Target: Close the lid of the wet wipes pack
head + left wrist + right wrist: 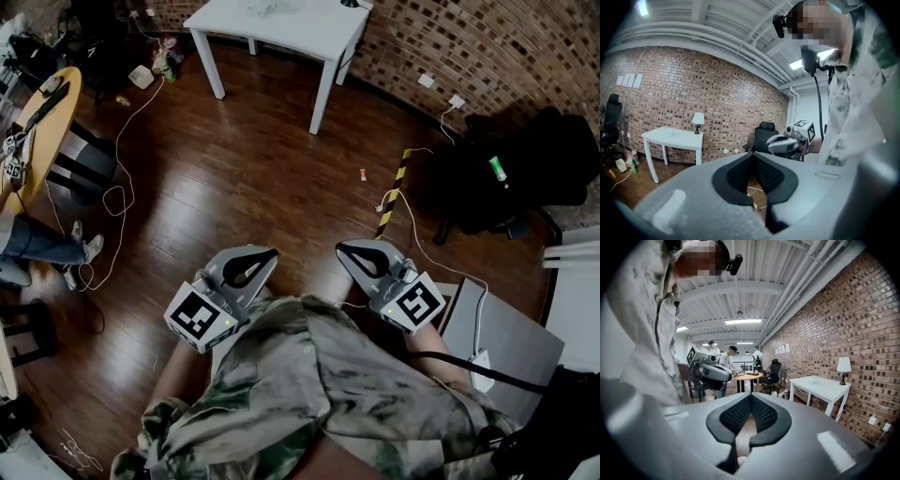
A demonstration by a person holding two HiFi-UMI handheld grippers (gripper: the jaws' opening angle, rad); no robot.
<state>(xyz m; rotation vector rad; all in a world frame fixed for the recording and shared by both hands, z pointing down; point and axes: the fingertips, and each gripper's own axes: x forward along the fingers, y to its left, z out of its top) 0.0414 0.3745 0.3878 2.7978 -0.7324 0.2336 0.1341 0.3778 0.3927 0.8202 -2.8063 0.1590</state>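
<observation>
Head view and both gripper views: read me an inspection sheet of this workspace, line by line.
Surface: dark wood floor; white table at the far wall.
Job's things: nothing seen.
Clutter: small red item and striped tape on the floor.
Grippers: left claw shut, empty; right claw shut, empty; both held in the air.
Cables: white cable loops across the floor.
Surroundings: brick wall, black chair, round wooden table.
</observation>
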